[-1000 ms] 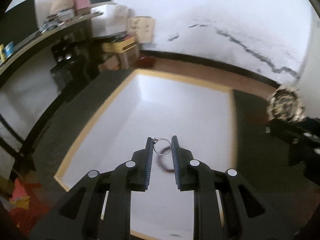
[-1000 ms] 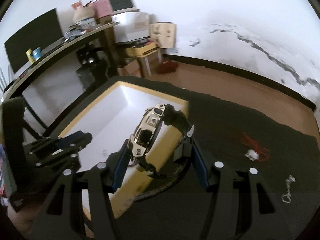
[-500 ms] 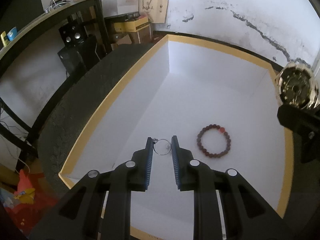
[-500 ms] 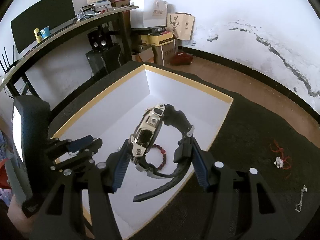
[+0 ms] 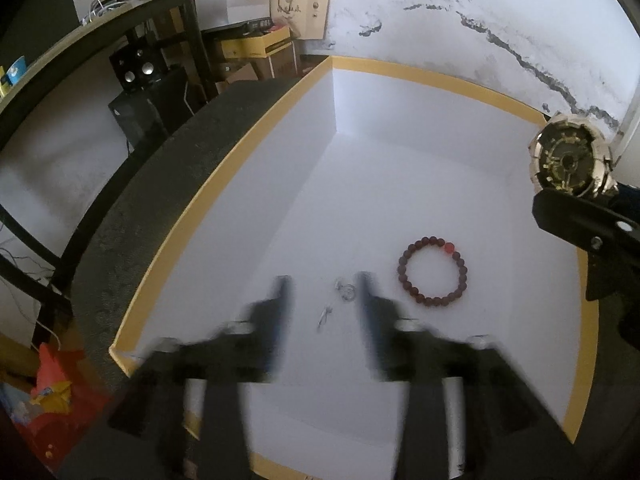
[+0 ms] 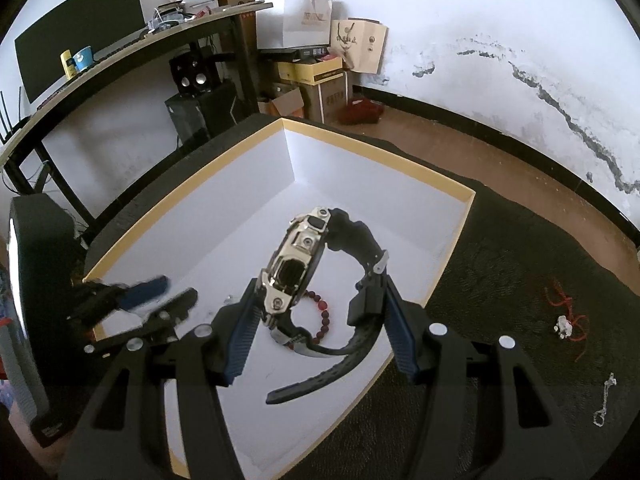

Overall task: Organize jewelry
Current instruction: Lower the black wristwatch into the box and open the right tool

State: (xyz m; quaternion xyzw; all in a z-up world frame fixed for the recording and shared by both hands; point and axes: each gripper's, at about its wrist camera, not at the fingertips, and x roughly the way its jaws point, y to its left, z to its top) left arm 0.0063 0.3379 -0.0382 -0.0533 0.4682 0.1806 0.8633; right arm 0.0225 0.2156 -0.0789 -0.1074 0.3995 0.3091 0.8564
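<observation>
A white box with a yellow rim (image 5: 404, 67) (image 6: 384, 150) sits on the dark table. A dark red bead bracelet (image 5: 433, 271) lies on its floor. My left gripper (image 5: 323, 292) is open and motion-blurred over the box; a small silver ring (image 5: 345, 292) lies free between its fingers on the floor. My right gripper (image 6: 316, 312) is shut on a silver watch with a black strap (image 6: 296, 264) and holds it above the box. The watch also shows at the right edge of the left wrist view (image 5: 570, 160).
On the dark mat right of the box lie a red cord with a white charm (image 6: 566, 316) and a small silver piece (image 6: 604, 400). A desk, speakers and cardboard boxes (image 6: 312, 76) stand beyond the table's far left.
My left gripper has opened and let go of the silver ring, which now lies on the box floor. My right gripper has held the watch over the box.
</observation>
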